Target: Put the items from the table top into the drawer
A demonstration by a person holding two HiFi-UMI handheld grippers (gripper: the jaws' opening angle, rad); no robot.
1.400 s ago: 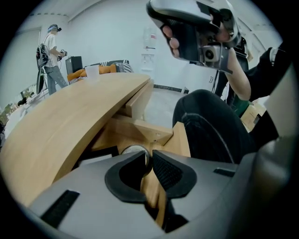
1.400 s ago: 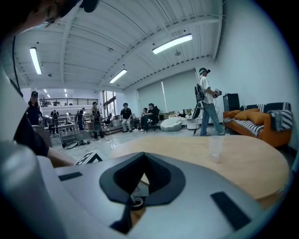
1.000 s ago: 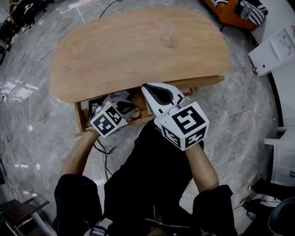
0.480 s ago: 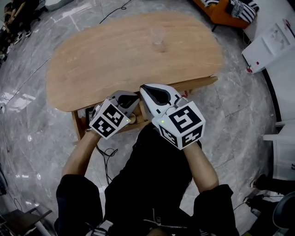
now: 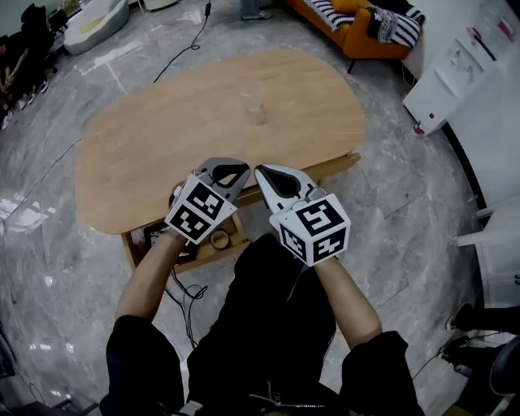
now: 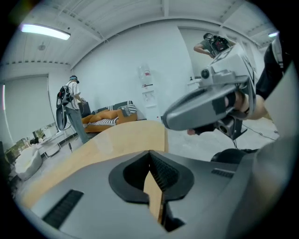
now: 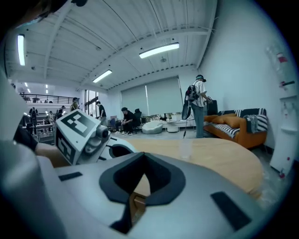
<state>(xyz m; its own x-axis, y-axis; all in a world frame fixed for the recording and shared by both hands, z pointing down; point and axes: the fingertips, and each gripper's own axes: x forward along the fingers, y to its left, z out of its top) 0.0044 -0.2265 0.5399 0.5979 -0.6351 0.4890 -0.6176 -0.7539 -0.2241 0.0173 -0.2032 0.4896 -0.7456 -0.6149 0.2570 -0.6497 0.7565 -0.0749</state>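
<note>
At the bottom of the head view the person in dark clothes is standing over the work, both forearms reaching up toward the middle of the frame. The left gripper (image 5: 226, 169) is hovering just left of centre with its jaws clenched tip to tip and gripping nothing; its own view is showing only pale table wood past the tips. The right gripper (image 5: 268, 175) is hanging just beside it, a little right of centre, with its jaws likewise pressed together and empty. Both are hovering at the near edge of the wooden table (image 5: 138, 154), their marker cubes pointing back toward the person. Below and left of the left gripper the drawer (image 5: 130, 250) is standing open under the table edge, with a tape roll (image 5: 219, 239) and some dark items lying in it. The clear cup (image 5: 255, 103) is standing upright on the table top in the upper middle of the frame, well apart from both grippers and beyond their tips. In the right gripper view it is showing just right of centre, past the closed jaws. Farther off, at the top right, an orange sofa (image 5: 357, 24) is sitting on the grey marble floor (image 5: 406, 187).
</note>
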